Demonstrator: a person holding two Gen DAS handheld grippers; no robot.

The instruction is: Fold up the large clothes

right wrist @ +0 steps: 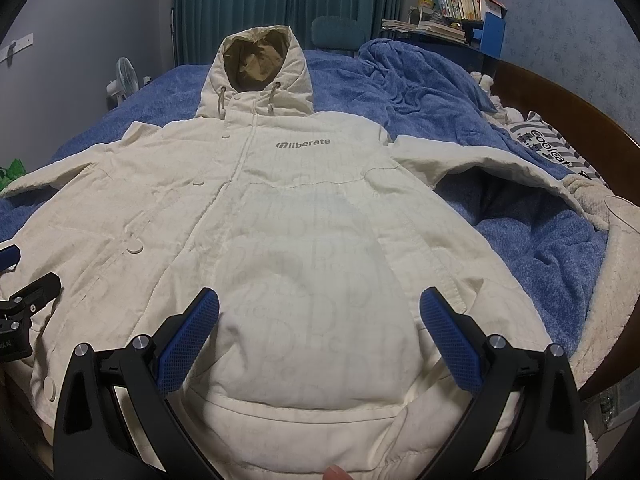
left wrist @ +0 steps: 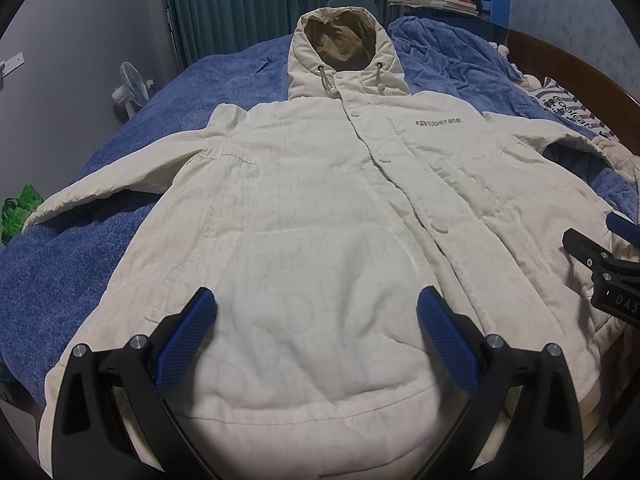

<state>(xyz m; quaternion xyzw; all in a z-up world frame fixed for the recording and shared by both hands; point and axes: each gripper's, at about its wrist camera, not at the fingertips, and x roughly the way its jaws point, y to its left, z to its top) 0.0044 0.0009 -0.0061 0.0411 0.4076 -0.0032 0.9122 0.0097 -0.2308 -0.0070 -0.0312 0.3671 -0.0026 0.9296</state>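
Note:
A cream hooded jacket [left wrist: 304,208] with a grey "liberate" logo lies flat, front up, on a blue bed cover, hood away from me, sleeves spread to both sides. It also shows in the right wrist view [right wrist: 304,216]. My left gripper [left wrist: 316,304] is open and empty above the jacket's lower left front, near the hem. My right gripper [right wrist: 320,306] is open and empty above the lower right front. Each gripper shows at the edge of the other's view: the right one [left wrist: 600,268], the left one [right wrist: 24,300].
The blue bed cover [left wrist: 100,248] is bunched at the far right [right wrist: 420,80]. A striped pillow [right wrist: 560,148] and a fluffy white blanket [right wrist: 612,280] lie by the wooden bed frame [right wrist: 580,112]. A fan [left wrist: 130,88], green curtains and a shelf of books [right wrist: 460,4] stand behind.

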